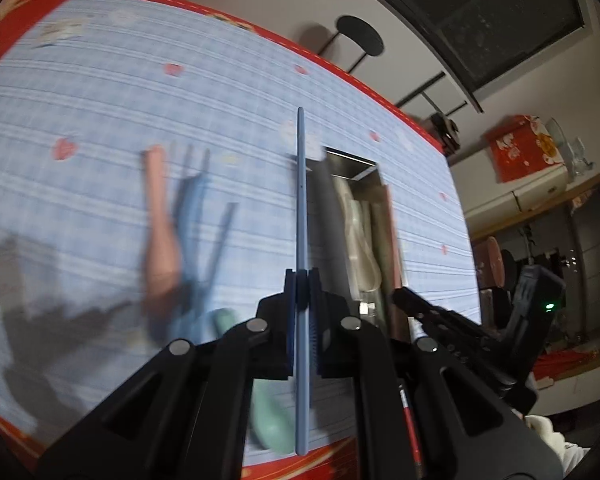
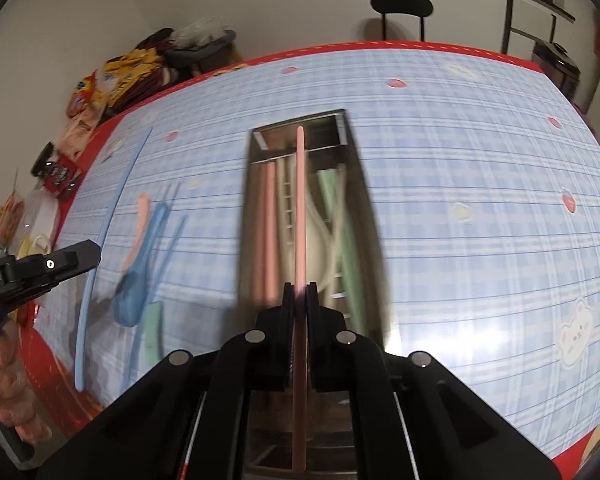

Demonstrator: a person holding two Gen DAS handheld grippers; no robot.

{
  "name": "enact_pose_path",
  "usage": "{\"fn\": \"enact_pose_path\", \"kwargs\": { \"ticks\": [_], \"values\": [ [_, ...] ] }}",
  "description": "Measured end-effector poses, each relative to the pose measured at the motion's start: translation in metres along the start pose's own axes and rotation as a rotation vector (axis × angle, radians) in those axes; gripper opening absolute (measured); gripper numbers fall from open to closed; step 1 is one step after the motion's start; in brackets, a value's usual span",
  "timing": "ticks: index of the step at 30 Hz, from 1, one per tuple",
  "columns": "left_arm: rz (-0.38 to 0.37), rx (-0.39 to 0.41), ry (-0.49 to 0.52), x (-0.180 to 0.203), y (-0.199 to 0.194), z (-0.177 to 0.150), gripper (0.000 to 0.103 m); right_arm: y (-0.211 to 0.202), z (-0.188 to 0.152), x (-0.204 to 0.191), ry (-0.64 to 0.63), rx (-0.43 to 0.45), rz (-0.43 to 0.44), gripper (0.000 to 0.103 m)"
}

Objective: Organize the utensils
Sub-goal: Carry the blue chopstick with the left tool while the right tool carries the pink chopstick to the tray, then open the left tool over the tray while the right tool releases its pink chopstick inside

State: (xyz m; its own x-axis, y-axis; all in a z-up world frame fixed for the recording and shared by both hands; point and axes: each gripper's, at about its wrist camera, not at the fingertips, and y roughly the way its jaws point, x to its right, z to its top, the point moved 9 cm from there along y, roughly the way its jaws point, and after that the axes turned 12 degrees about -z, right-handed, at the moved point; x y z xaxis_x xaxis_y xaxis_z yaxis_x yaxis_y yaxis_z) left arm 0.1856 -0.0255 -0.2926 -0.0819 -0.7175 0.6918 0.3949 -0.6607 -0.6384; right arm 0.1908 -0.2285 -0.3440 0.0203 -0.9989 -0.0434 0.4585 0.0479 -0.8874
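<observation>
Over the metal tray (image 2: 356, 184) our right gripper (image 2: 299, 296) pinches a pink chopstick (image 2: 300, 200) lengthwise for dropping in — our left gripper (image 1: 302, 284) clamps a blue chopstick (image 1: 301, 192), waiting beside.

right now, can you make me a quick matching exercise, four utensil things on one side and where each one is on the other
Things:
1. blue chopstick
2. pink chopstick
3. blue spoon
4. green utensil

Places:
A. lying on the tablecloth
B. clamped in the right hand-held gripper
C. inside the metal tray
D. clamped in the left hand-held gripper

Pairs: 1-D, 2-B, 3-A, 4-C
</observation>
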Motion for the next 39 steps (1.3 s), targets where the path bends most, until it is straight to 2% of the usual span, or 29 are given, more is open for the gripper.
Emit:
{"fn": "enact_pose_path", "kwargs": {
  "ticks": [3, 10, 21, 24, 25, 27, 29, 31, 33, 34, 35, 36, 37, 39],
  "values": [
    [-0.036, -0.035, -0.033, 0.014, 0.025, 0.001, 0.010, 0.008, 0.001, 0.010, 0.000, -0.021, -0.017, 0.006],
    [-0.060, -0.098, -0.164, 0.023, 0.068, -0.005, 0.010, 0.018, 0.002, 0.018, -0.002, -0.053, -0.037, 0.006],
    [-0.064, -0.137, -0.264, 0.022, 0.101, -0.011, 0.010, 0.023, 0.000, 0.020, -0.018, -0.069, -0.038, 0.006],
    [-0.092, -0.144, -0.255, 0.027, 0.106, -0.010, 0.010, 0.023, 0.000, 0.023, -0.016, -0.066, -0.052, 0.007],
    [-0.093, -0.142, -0.245, 0.028, 0.106, -0.009, 0.013, 0.021, 0.001, 0.024, -0.010, -0.057, -0.050, 0.007],
    [-0.091, -0.126, -0.209, 0.033, 0.103, -0.004, 0.030, 0.016, 0.002, 0.025, 0.003, -0.043, -0.045, 0.008],
    [-0.094, -0.103, -0.175, 0.037, 0.095, 0.004, 0.038, 0.009, 0.004, 0.025, 0.008, -0.025, -0.043, 0.018],
    [-0.085, -0.080, -0.121, 0.040, 0.084, 0.013, 0.047, 0.000, 0.007, 0.028, 0.014, 0.005, -0.062, 0.043],
    [-0.059, -0.046, -0.047, 0.042, 0.068, 0.024, 0.064, -0.007, 0.010, 0.032, 0.025, 0.028, -0.081, 0.059],
    [-0.043, -0.034, -0.015, 0.042, 0.060, 0.028, 0.068, -0.012, 0.011, 0.033, 0.031, 0.041, -0.095, 0.067],
    [-0.030, -0.026, 0.008, 0.041, 0.053, 0.031, 0.078, -0.015, 0.012, 0.034, 0.034, 0.052, -0.104, 0.071],
    [-0.015, -0.014, 0.036, 0.040, 0.045, 0.035, 0.086, -0.017, 0.012, 0.034, 0.033, 0.059, -0.107, 0.079],
    [-0.005, -0.006, 0.054, 0.038, 0.039, 0.038, 0.089, -0.020, 0.013, 0.034, 0.030, 0.066, -0.114, 0.088],
    [0.032, 0.012, 0.104, 0.030, 0.022, 0.044, 0.096, -0.025, 0.013, 0.033, 0.020, 0.084, -0.128, 0.098]
  ]
}}
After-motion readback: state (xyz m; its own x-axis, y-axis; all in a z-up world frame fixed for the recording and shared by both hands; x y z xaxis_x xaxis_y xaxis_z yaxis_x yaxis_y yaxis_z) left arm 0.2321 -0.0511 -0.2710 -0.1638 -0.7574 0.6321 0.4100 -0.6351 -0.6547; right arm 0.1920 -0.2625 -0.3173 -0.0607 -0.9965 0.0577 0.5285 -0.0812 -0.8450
